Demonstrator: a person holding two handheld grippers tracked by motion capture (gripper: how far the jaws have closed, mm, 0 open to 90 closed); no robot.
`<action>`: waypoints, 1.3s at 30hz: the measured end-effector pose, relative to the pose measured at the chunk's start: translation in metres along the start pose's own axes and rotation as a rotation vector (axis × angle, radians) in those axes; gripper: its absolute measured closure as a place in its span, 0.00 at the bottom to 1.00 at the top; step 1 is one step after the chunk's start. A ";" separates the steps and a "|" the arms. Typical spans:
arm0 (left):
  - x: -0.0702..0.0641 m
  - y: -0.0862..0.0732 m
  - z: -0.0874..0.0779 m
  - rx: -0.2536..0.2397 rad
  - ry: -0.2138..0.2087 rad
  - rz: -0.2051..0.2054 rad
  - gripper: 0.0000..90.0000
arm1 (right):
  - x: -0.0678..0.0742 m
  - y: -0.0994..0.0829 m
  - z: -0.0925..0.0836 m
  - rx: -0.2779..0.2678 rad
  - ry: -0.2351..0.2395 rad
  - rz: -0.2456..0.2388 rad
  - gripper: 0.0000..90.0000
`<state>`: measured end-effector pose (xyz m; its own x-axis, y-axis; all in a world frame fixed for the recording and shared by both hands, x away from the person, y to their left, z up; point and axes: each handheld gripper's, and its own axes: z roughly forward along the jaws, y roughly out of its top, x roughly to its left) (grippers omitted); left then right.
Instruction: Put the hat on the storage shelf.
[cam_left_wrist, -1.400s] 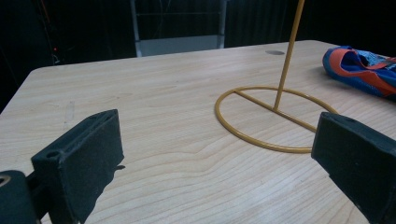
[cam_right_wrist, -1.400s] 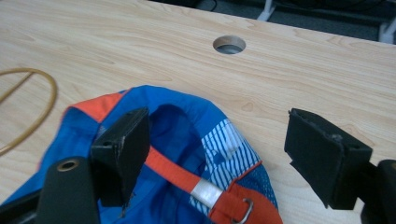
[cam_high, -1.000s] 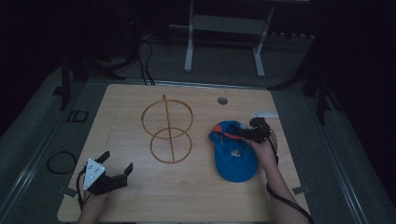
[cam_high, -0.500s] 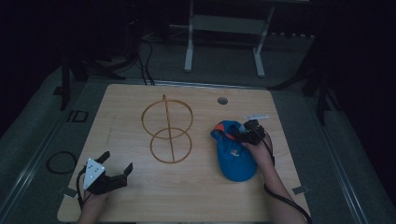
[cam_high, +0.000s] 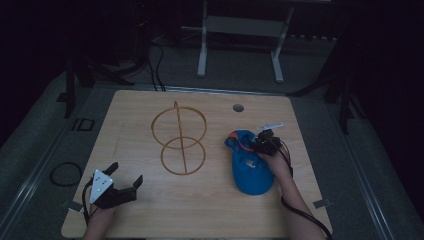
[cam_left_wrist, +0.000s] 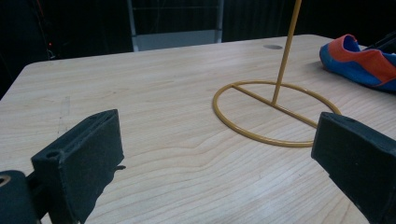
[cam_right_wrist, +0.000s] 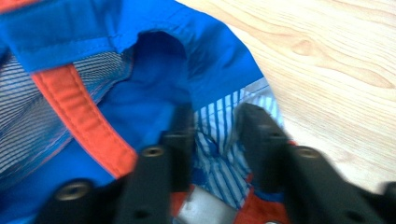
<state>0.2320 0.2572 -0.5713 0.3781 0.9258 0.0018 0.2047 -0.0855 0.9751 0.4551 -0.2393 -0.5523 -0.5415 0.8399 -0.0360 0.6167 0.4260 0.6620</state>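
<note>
Wooden table (cam_high: 210, 200): right tongs (cam_right_wrist: 212, 135) have just been closing and pinch the blue cap (cam_high: 250, 167), not yet on the wire stand (cam_high: 178, 140); left tongs (cam_high: 125, 172) wide, idle.

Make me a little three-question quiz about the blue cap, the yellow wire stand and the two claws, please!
1. True or false: the left claw is gripping the yellow wire stand.
2. Which claw has the blue cap between its jaws? A) left B) right C) both
3. What colour is the trim on the cap?

Key:
1. False. The left claw stands wide open and empty over bare table, apart from the stand.
2. B. The right claw has just been closing, and its jaws now pinch the cap's fabric.
3. Orange.
</note>
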 end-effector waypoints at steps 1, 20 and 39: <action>0.000 0.000 0.000 0.002 0.002 0.007 0.03 | 0.001 0.000 0.000 -0.002 0.004 -0.005 0.80; -0.003 0.009 0.000 0.035 -0.056 -0.107 0.03 | 0.013 0.010 -0.057 -0.187 -0.015 -0.003 0.98; -0.032 0.063 -0.017 0.023 -0.145 -0.080 0.03 | 0.031 0.025 -0.146 -0.415 0.005 -0.035 0.98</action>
<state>0.2175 0.2284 -0.5063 0.4858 0.8671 -0.1098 0.2594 -0.0231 0.9655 0.3706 -0.2517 -0.4277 -0.5616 0.8252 -0.0604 0.3161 0.2814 0.9061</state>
